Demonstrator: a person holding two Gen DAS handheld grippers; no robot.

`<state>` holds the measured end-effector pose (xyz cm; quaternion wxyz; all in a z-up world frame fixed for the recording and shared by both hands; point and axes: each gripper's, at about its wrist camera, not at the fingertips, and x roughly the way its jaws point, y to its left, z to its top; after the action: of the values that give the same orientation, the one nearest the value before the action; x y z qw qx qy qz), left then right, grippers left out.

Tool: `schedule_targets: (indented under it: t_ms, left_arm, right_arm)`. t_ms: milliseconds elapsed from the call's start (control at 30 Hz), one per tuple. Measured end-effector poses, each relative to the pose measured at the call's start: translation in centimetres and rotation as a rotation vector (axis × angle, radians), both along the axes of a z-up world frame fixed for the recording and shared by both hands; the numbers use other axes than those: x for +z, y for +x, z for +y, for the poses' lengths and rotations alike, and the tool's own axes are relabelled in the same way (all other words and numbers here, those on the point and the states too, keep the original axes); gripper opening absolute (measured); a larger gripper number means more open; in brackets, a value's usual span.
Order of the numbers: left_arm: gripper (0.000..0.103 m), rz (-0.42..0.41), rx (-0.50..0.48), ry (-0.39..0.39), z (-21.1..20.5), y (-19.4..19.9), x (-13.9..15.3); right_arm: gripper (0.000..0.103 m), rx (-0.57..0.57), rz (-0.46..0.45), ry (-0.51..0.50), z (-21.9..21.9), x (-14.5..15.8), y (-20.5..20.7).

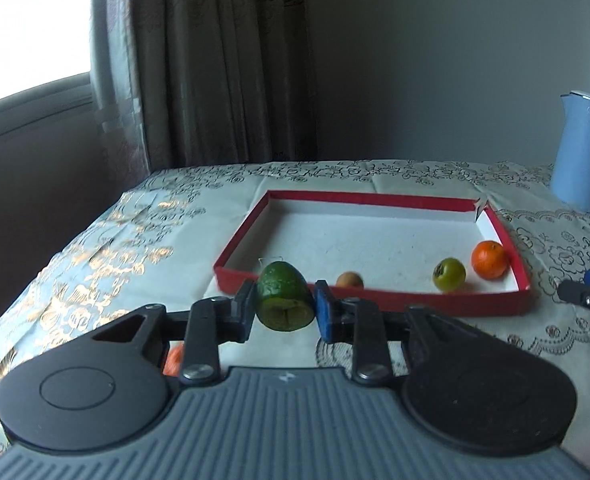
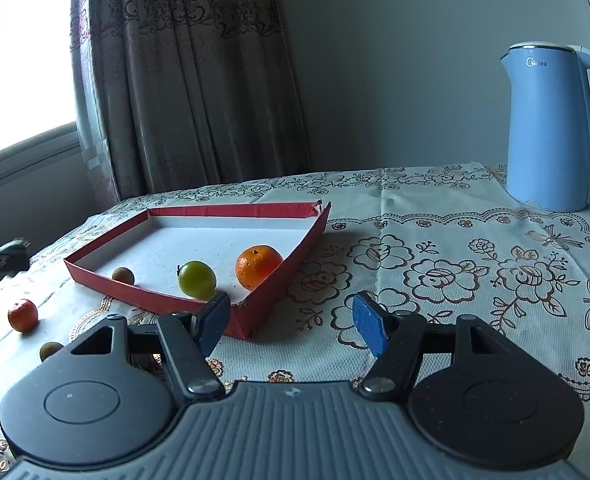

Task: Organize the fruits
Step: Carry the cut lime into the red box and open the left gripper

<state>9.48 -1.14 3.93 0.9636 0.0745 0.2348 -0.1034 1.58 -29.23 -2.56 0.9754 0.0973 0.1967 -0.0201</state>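
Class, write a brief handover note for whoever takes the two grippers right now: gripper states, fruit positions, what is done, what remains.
Left gripper: shut on the large green fruit, held just before the red shallow cardboard tray.
Right gripper: open, empty, near the tray's corner.
Done: orange mandarin, small green round fruit and small brown fruit lie in the tray.
Left: place the green fruit; small mandarin and another brown fruit remain on the tablecloth.

You're looking fwd along each gripper's fingers, low over the table (image 1: 95, 240): left cam facing the red tray's (image 1: 375, 300) near wall close up, right cam its corner (image 2: 251, 320); both sharing tray & kettle (image 2: 551, 128)
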Motion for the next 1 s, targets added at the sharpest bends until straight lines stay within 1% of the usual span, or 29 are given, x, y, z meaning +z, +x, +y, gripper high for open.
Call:
schedule_targets:
  t_ms: [200,267,400,700,867,1000]
  left_arm:
    - [0.028,0.001,0.01,0.016,-2.6,2.5,0.2]
    - [0.028,-0.001,0.022,0.021,-3.2,3.1,0.2]
    - [0.028,-0.003,0.047,0.042,-4.1,4.8,-0.1]
    - [0.028,0.021,0.113,0.046,-4.2,9.9,-1.0]
    - [0.028,0.058,0.161,0.048,-3.9,13.2,-1.8]
    - [0.028,0.088,0.181,0.06,-3.5,14.7,-3.0]
  right_arm:
    - [0.067,-0.009,0.025,0.004,0.0,-0.2,0.4]
    - [0.071,-0.016,0.041,0.009,-0.2,-0.3,0.6]
    - [0.071,-0.024,0.054,0.025,-0.4,-0.5,0.8]
    - [0.071,-0.021,0.083,0.038,-0.6,-0.9,1.3]
    - [0.071,-0.02,0.101,0.057,-0.9,-1.1,1.7]
    - [0.071,-0.018,0.116,0.068,-1.1,-1.3,1.9]
